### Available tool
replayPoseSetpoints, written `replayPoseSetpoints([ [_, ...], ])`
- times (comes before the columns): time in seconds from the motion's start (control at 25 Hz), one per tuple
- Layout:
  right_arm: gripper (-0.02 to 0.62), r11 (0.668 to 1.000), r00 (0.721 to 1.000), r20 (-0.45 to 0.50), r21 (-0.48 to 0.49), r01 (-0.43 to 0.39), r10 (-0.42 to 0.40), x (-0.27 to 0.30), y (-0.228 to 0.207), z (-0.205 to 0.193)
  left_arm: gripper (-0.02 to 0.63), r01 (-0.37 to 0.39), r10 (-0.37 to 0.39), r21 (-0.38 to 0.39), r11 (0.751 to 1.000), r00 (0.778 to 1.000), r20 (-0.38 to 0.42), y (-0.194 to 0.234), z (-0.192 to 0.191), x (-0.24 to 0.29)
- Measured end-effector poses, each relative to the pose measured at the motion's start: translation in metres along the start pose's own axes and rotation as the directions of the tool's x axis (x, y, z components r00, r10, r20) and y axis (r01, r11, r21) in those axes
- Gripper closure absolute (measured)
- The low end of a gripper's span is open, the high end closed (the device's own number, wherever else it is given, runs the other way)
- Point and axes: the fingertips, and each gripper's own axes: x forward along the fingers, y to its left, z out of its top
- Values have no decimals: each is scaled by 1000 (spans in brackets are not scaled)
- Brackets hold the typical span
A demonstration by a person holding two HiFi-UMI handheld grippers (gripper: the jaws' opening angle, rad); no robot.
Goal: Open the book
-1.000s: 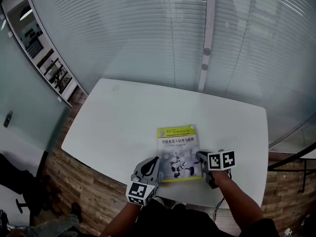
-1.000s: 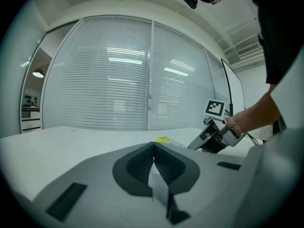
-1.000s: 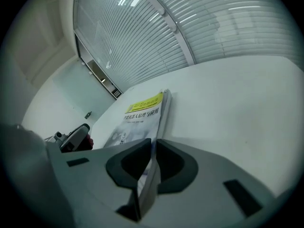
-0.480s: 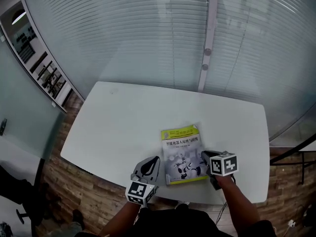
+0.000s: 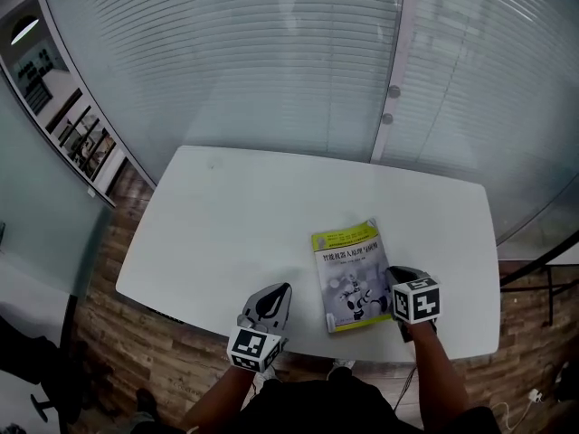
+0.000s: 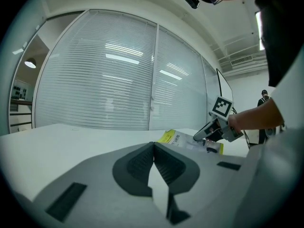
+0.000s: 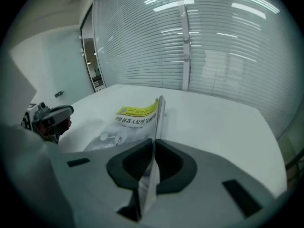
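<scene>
Book (image 5: 351, 274) shifted right, right tool (image 7: 153, 148) just closed on cover (image 7: 129, 122)

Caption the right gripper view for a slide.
Right gripper, its fingers just closed further, pinching the edge of the book on the table.

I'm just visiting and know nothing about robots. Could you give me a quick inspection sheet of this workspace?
Surface: white table.
Job's things: book near the table's front right edge, one cover edge raised.
Clutter: nothing seen.
Grippers: right gripper has just been closing its jaws and pinches the book's cover; left gripper is shut, empty, left of the book.
Cables: none on the table; a pale lead seems to lie on the floor.
Surroundings: glass wall with blinds; wood-pattern floor.
</scene>
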Motion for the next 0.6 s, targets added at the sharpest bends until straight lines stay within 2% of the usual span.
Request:
replayPoseSetpoints([
  [0.24,569,981,990,58,-134,137,-130,-18,23,24,595,23,-23,-4,1000,1000,10,14,-1,-11],
  [0.44,569,941,973,97,-251,227,-209,-23,47,33,595,32,-32,0,999,999,19,25,-8,-23],
  [0.6,571,887,953,139,-350,302,-270,-25,64,43,595,36,-36,-1,999,999,20,35,-11,-31],
])
